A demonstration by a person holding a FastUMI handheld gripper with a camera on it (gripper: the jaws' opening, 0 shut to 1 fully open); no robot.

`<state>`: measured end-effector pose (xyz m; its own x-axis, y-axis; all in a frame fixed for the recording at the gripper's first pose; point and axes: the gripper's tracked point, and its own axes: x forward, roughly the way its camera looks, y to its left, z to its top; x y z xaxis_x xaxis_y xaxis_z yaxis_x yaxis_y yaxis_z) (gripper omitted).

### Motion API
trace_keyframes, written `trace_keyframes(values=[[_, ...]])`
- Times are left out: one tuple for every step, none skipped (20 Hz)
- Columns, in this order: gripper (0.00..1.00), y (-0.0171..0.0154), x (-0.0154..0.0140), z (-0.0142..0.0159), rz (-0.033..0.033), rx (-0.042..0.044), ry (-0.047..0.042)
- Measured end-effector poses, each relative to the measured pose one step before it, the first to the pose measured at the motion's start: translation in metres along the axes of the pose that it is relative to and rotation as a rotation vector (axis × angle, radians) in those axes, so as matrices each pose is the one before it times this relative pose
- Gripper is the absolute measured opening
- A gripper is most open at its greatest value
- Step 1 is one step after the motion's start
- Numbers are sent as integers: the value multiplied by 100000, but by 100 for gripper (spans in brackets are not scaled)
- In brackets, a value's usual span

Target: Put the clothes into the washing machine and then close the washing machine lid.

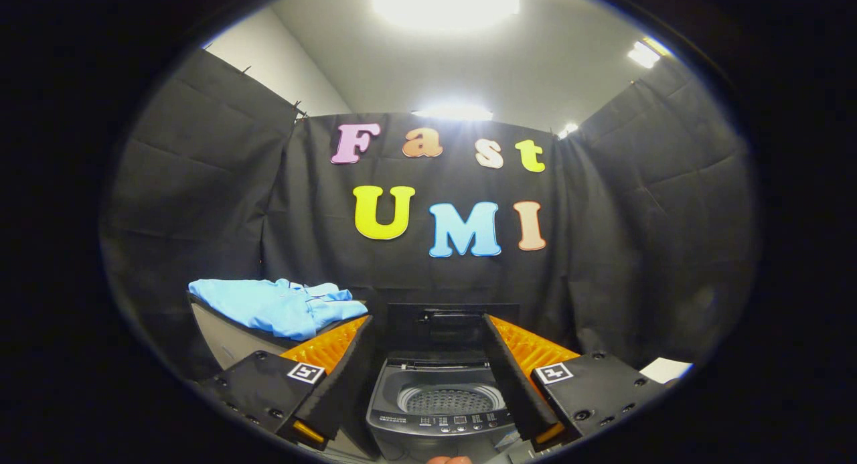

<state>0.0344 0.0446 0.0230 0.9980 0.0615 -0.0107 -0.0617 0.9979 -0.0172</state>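
While lid stands up: my fingers (428, 383) spread wide, empty.
Shirt (278, 306): on table (221, 337); pinch bunched folds.
Washer (438, 404): drum open.

Washer tub (447, 400) open ahead; raised lid (452, 327) behind.

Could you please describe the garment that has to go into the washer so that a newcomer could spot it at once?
Start at the small grey top-loading washing machine, lid raised, seen between the open gripper fingers. On the raised surface beside it, beyond one finger, lies the crumpled light-blue cloth garment. It is the only soft, brightly coloured thing there.
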Motion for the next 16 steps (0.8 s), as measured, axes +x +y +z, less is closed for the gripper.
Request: trace_keyframes(values=[[98, 578, 653, -108, 1149, -1799, 1903], [98, 604, 463, 331, 639, -2419, 1427], [98, 756, 394, 802, 1274, -2599, -338], [98, 730, 507, 1093, 1264, -2020, -1372], [98, 784, 455, 1033, 1335, -1501, -1748], [98, 881, 421, 1008, 1290, -895, -819], [98, 972, 576, 530, 1968, 15, -379], [98, 1088, 592, 681, 2400, 747, 446], [98, 856, 873, 771, 1996, 1011, 407], [98, 783, 536, 775, 1513, 944, 826], [98, 787, 650, 1044, 1547, 921, 186], [98, 761, 734, 1022, 1419, 879, -130], [98, 618, 673, 823, 1008, 813, 348], [98, 485, 676, 801, 935, 477, 391], [98, 567, 846, 704, 1209, 499, 1047], [98, 495, 781, 724, 1085, 873, 360]])
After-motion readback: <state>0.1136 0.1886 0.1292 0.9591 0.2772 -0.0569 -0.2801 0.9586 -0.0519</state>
